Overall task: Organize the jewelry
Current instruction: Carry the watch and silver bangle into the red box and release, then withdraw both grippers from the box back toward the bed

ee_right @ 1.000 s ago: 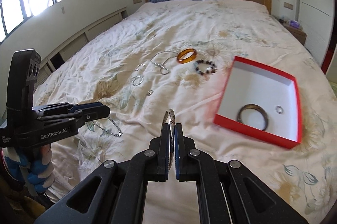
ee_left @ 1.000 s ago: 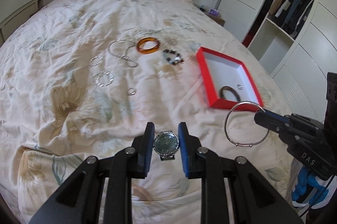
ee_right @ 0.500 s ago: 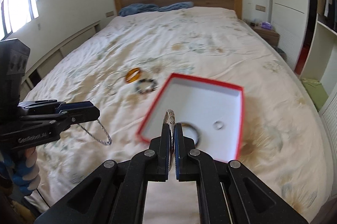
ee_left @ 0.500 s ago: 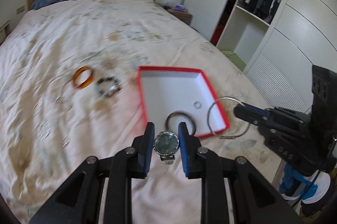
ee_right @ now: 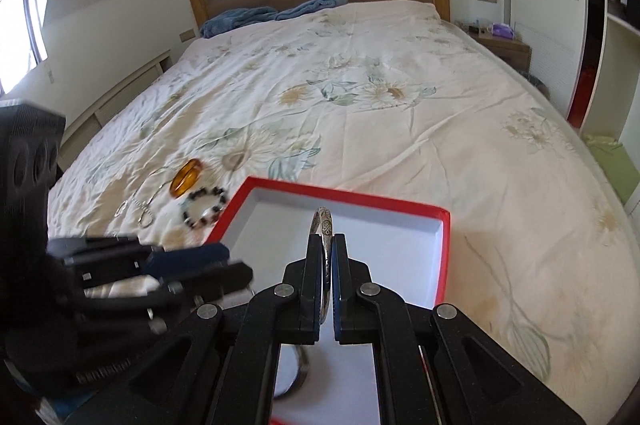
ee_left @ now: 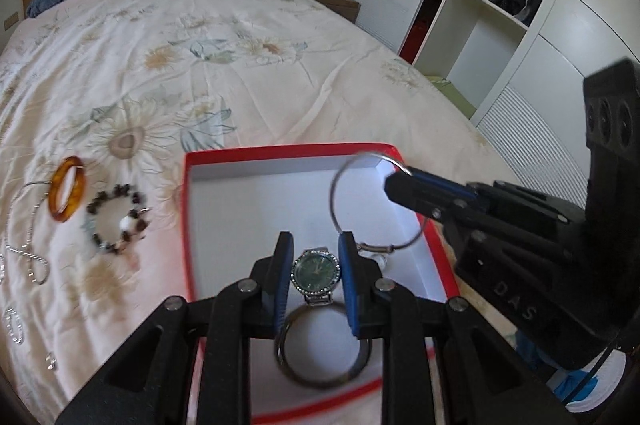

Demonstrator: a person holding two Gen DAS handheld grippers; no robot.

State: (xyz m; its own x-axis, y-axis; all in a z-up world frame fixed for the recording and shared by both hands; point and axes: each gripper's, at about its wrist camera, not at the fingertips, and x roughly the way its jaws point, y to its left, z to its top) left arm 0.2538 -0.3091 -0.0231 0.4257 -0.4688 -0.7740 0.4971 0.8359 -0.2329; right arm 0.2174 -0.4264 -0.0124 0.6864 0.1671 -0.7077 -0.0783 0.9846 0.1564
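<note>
My left gripper (ee_left: 315, 253) is shut on a green-faced silver watch (ee_left: 316, 274) and hangs over the near end of the red box (ee_left: 288, 150), which is white inside. A dark bangle (ee_left: 316, 383) and a small ring (ee_left: 379, 259) lie in the box. My right gripper (ee_right: 327, 245) is shut on a thin silver bangle (ee_right: 325, 225), held edge-on over the same red box (ee_right: 348, 195). In the left wrist view that silver bangle (ee_left: 334, 185) hangs from the right gripper (ee_left: 394, 185) above the box's right side.
On the floral bedspread left of the box lie an amber bangle (ee_left: 67, 188), a beaded bracelet (ee_left: 116, 221), a silver chain (ee_left: 24, 245) and small silver pieces. The bed's right edge faces a white wardrobe (ee_left: 500, 45) and a nightstand (ee_right: 504, 47). Blue towels (ee_right: 272, 11) lie by the headboard.
Both grippers have swept right across the bed, from the bedspread beside the box to over it. The watch and the silver bangle stay gripped.
</note>
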